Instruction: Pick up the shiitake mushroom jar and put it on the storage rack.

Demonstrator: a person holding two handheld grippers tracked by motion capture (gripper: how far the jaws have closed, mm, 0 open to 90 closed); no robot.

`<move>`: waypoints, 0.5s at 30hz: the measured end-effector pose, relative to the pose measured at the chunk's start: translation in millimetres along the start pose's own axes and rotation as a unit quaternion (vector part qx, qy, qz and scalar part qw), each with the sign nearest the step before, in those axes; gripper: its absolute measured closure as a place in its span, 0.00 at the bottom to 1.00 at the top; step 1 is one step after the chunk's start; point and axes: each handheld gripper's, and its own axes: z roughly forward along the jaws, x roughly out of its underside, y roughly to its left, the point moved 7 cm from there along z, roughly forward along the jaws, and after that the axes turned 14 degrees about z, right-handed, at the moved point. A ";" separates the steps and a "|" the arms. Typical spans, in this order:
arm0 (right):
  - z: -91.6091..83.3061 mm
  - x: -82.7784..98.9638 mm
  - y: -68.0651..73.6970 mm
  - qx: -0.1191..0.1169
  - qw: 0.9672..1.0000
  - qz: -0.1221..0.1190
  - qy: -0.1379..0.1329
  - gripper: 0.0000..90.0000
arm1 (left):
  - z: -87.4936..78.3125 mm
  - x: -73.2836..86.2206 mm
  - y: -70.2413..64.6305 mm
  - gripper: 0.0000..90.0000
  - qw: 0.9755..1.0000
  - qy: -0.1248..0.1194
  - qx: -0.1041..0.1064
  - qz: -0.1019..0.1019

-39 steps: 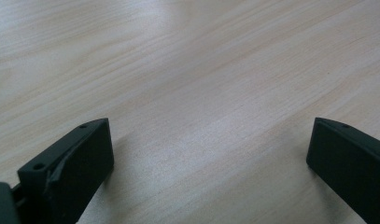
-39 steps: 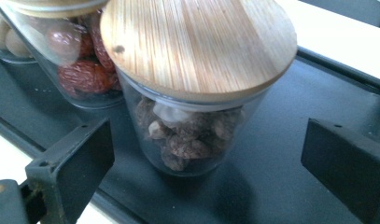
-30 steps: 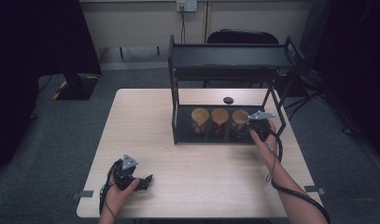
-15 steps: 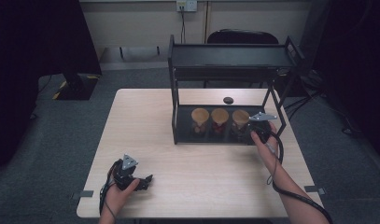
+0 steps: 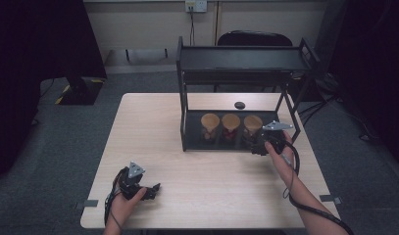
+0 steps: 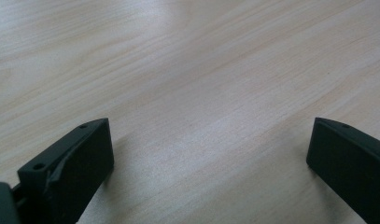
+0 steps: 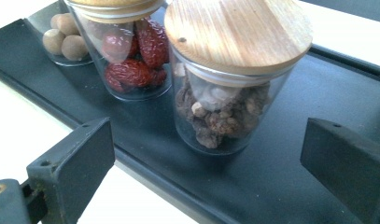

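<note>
Jaws of the right gripper [image 7: 204, 172] are spread wide and nothing is held; between them, untouched, a wooden-lidded glass jar of brown lumps [image 7: 227, 93] is seen on the rack's black lower shelf [image 7: 290, 186]. No label can be read. The left gripper [image 6: 208, 154] is held wide open and empty over the table [image 6: 187, 70].

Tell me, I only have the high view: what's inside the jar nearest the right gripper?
Observer: The nearest jar holds brown, lumpy dried pieces under a wooden lid.
Operator: Are the right gripper's jaws on it yet?
Observer: No. The right gripper is open, its jaws apart and short of the glass.
Operator: And the middle jar?
Observer: The middle jar holds wrinkled red fruit.
Operator: Left gripper?
Observer: The left gripper is open over bare table.
</note>
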 end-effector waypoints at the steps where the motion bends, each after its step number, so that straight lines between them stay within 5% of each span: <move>1: -0.5 0.3 0.7 -0.001 1.000 -0.001 0.000 0.03 | 0.0 0.0 0.0 0.00 1.000 0.000 0.000 0.000; 15: -7.8 7.7 7.2 -0.018 1.000 -0.006 0.005 0.03 | 0.0 0.0 0.0 0.00 1.000 0.000 0.000 0.000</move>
